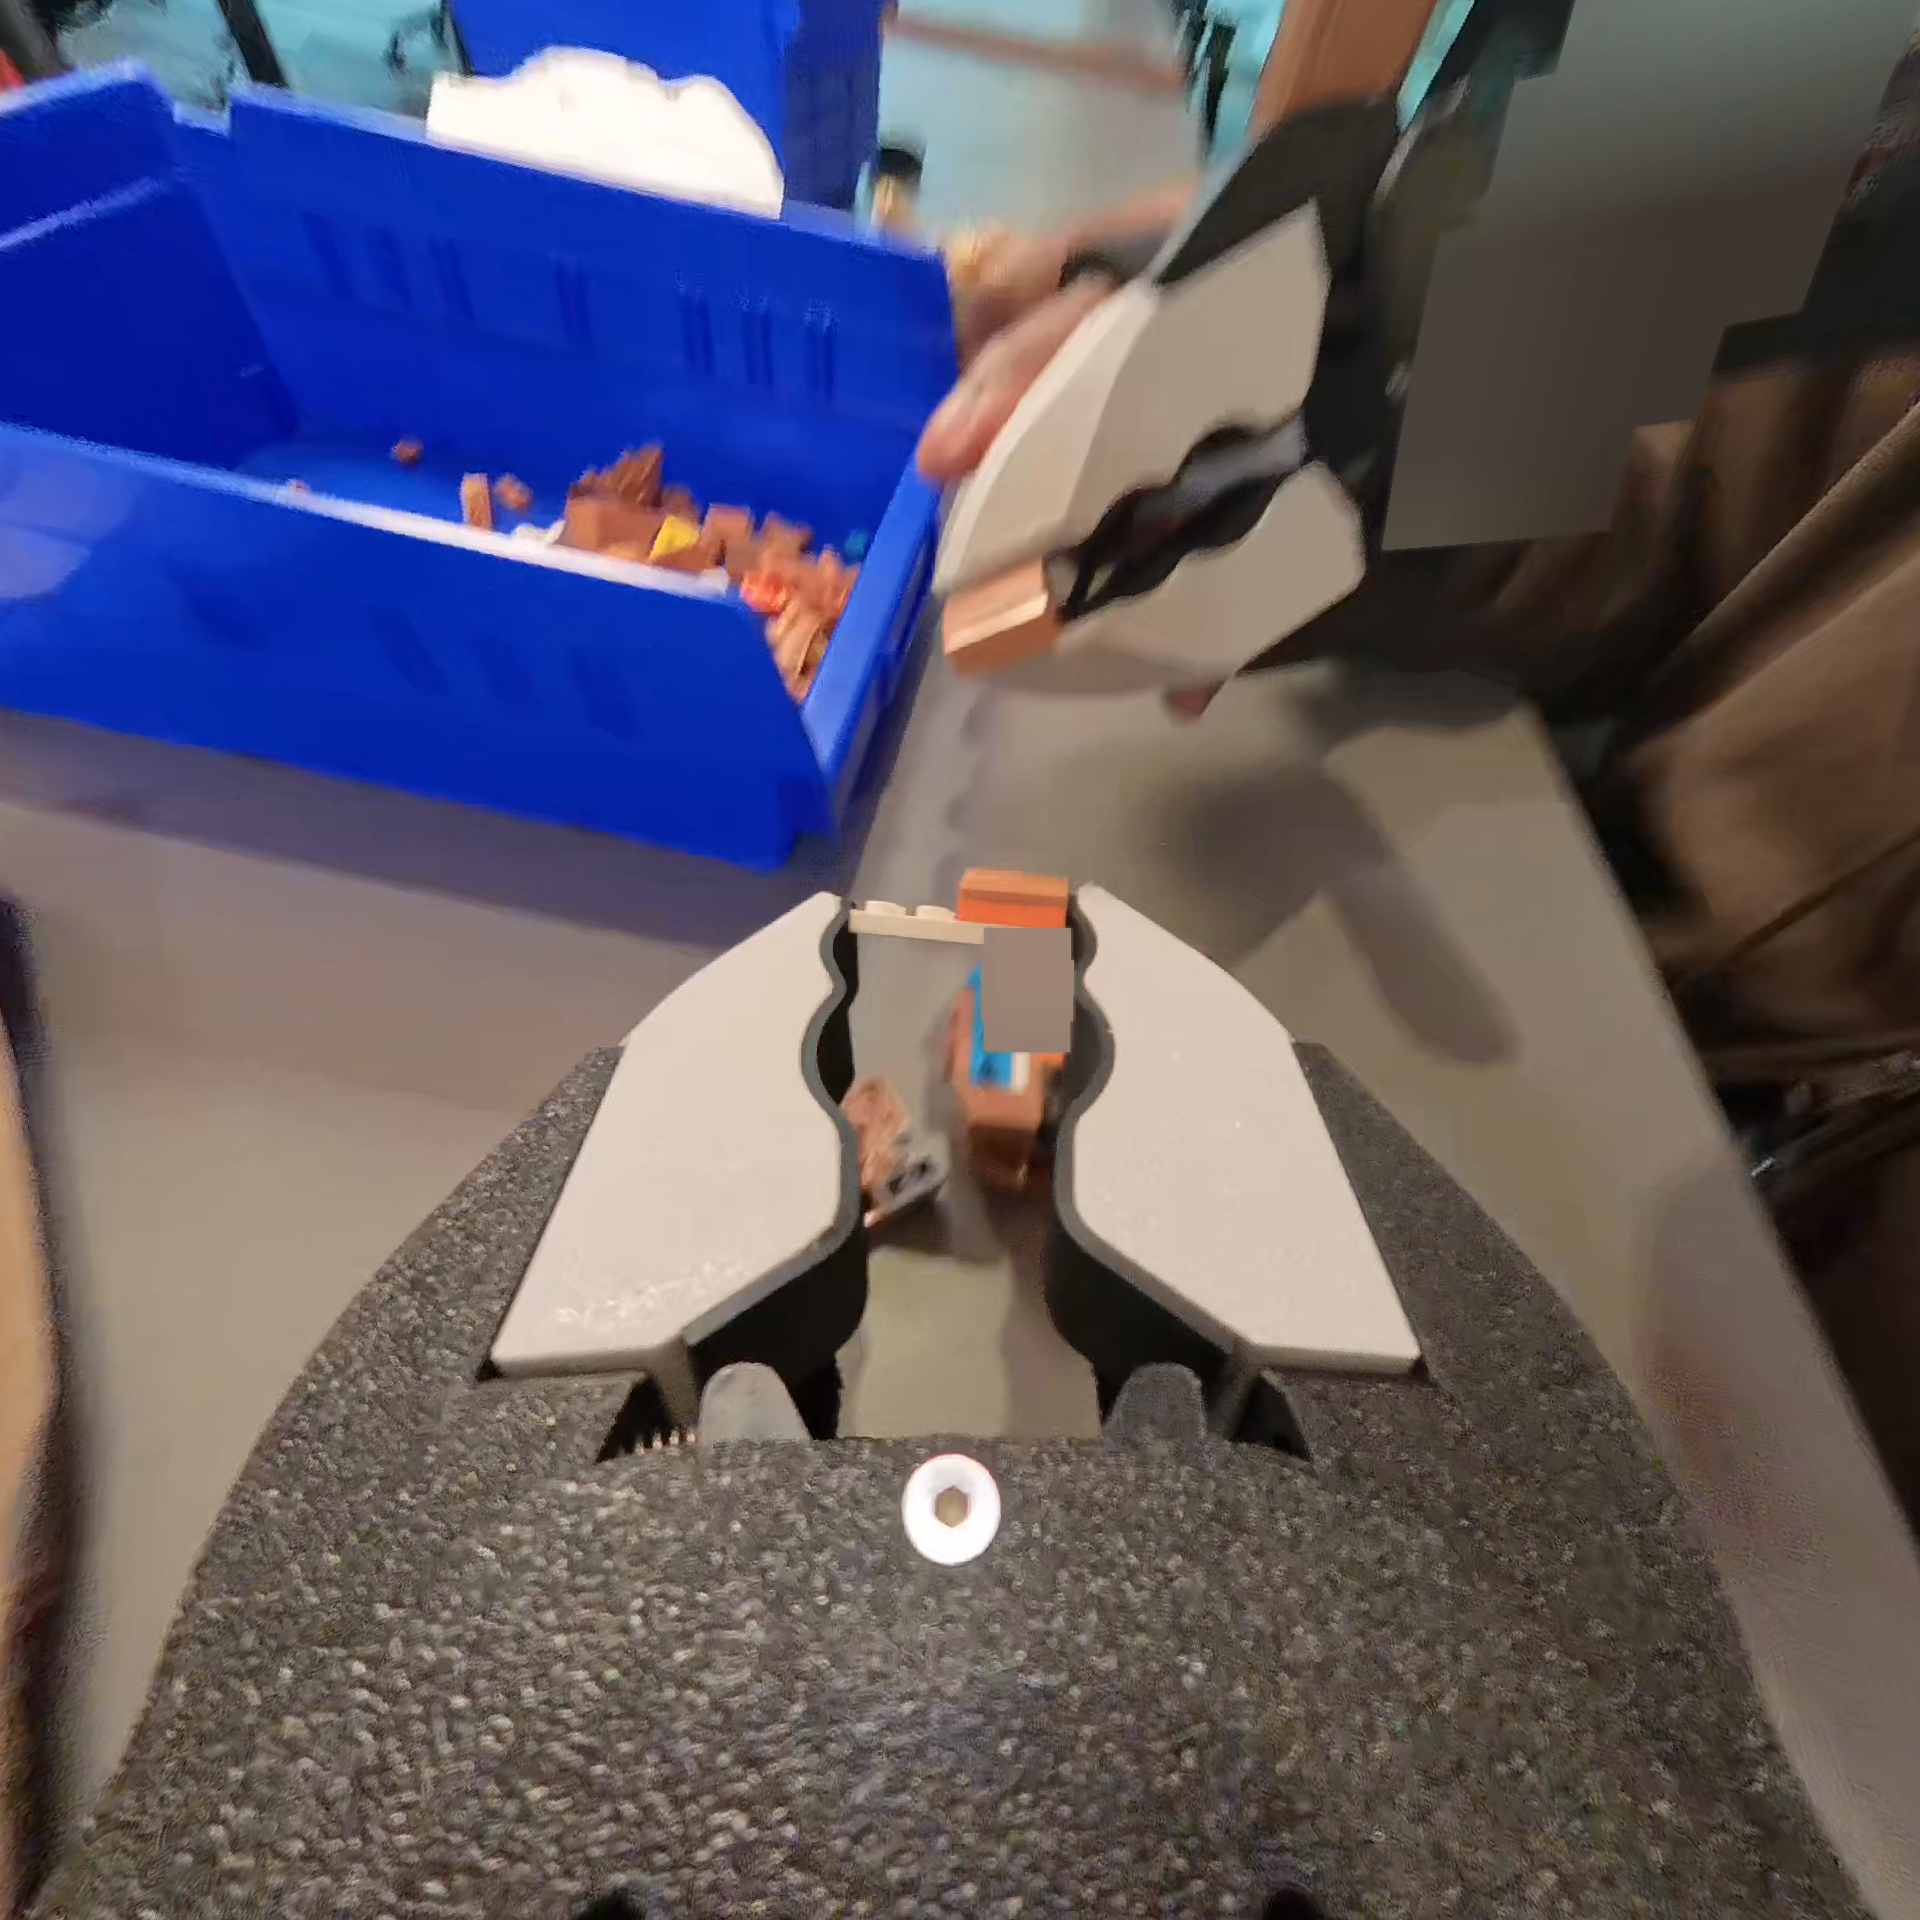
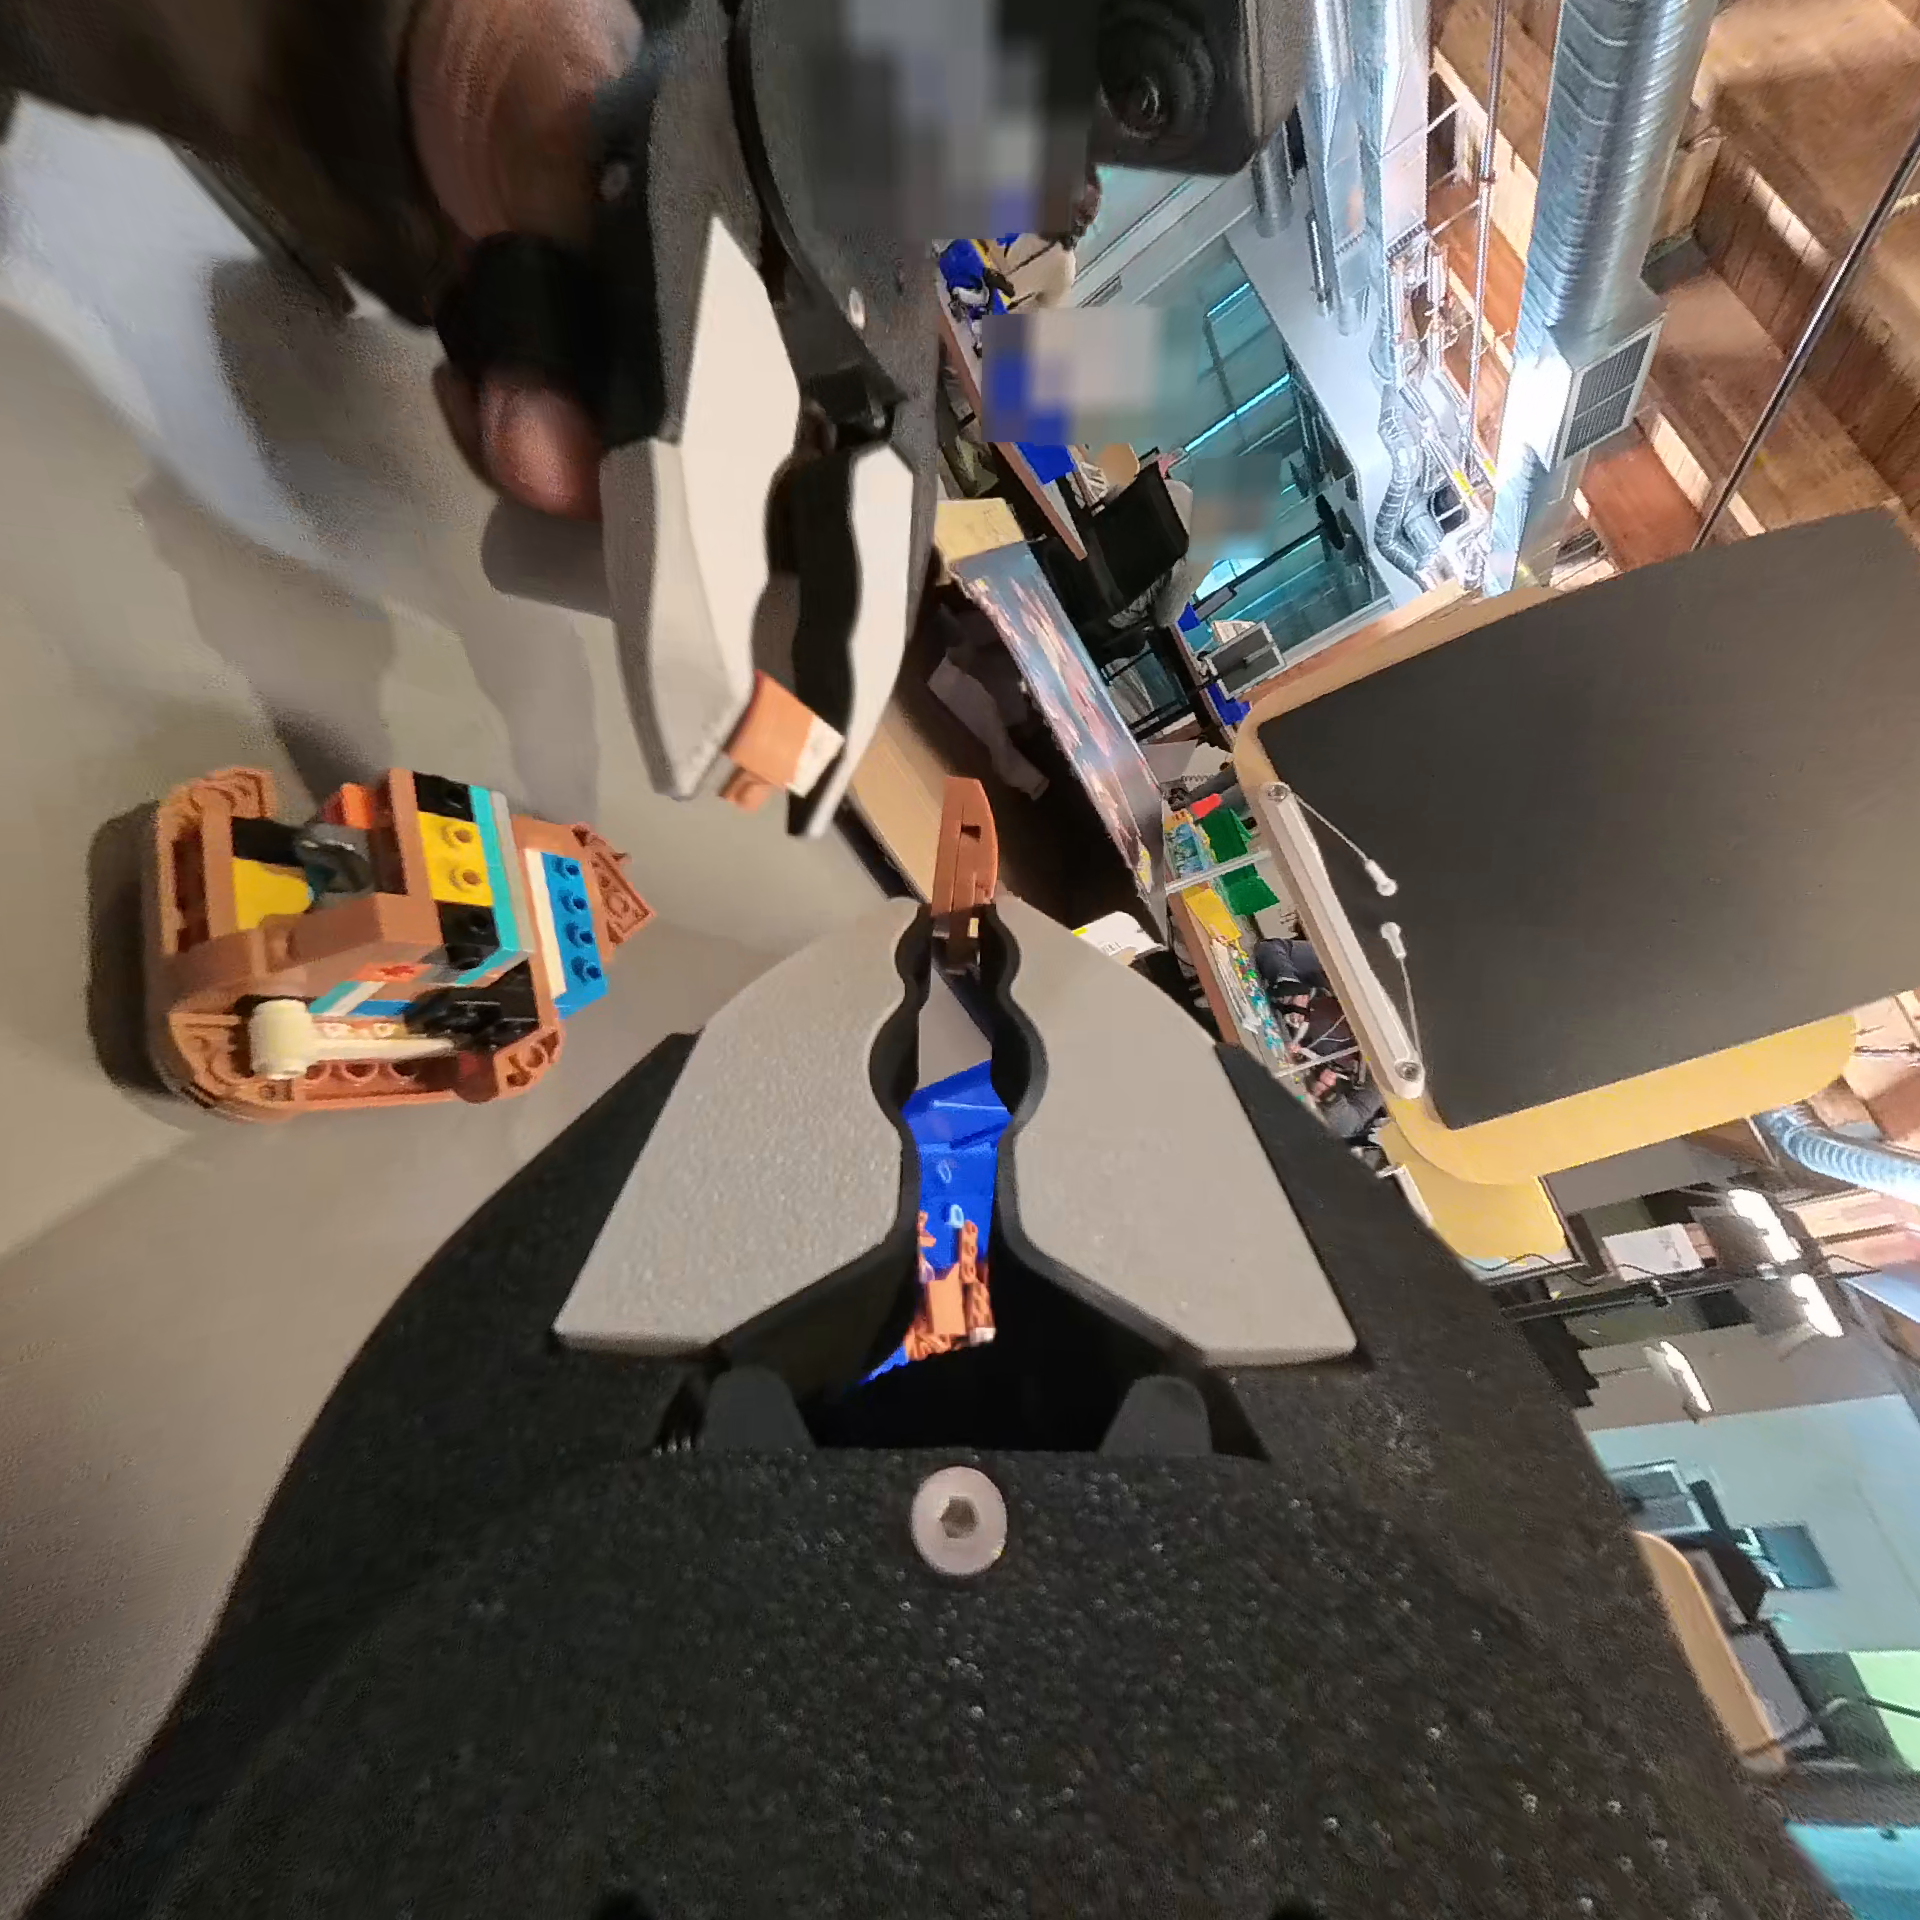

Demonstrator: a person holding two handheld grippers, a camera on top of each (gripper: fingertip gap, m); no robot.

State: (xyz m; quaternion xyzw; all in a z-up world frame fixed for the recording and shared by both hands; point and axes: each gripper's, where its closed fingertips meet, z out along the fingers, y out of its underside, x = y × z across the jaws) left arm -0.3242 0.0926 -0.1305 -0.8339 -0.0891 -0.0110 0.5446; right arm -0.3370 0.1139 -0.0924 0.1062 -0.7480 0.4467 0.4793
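My left gripper [image 1: 961, 916] is shut on a small orange-brown brick with a cream plate [image 1: 1013, 899]. It also shows in the right wrist view [image 2: 774, 764], held by a hand above the table, with the brick [image 2: 774, 736] at its tips. My right gripper [image 2: 956, 923] is shut on a thin brown piece [image 2: 964, 842]. In the left wrist view it [image 1: 1023, 623] hangs at the upper right with that piece [image 1: 997, 629] at its tips. A brown, multicoloured brick model [image 2: 364, 945] lies on the grey table [image 2: 208, 520]. It shows below my left fingers [image 1: 1003, 1117].
A blue bin [image 1: 416, 665] with several loose brown bricks [image 1: 727, 551] stands at the left on the table. A second blue bin [image 1: 623, 42] with white material stands behind it. A person in brown clothing [image 1: 1787, 727] is at the table's right edge. My hands' fingertips stand some 5 cm from each other.
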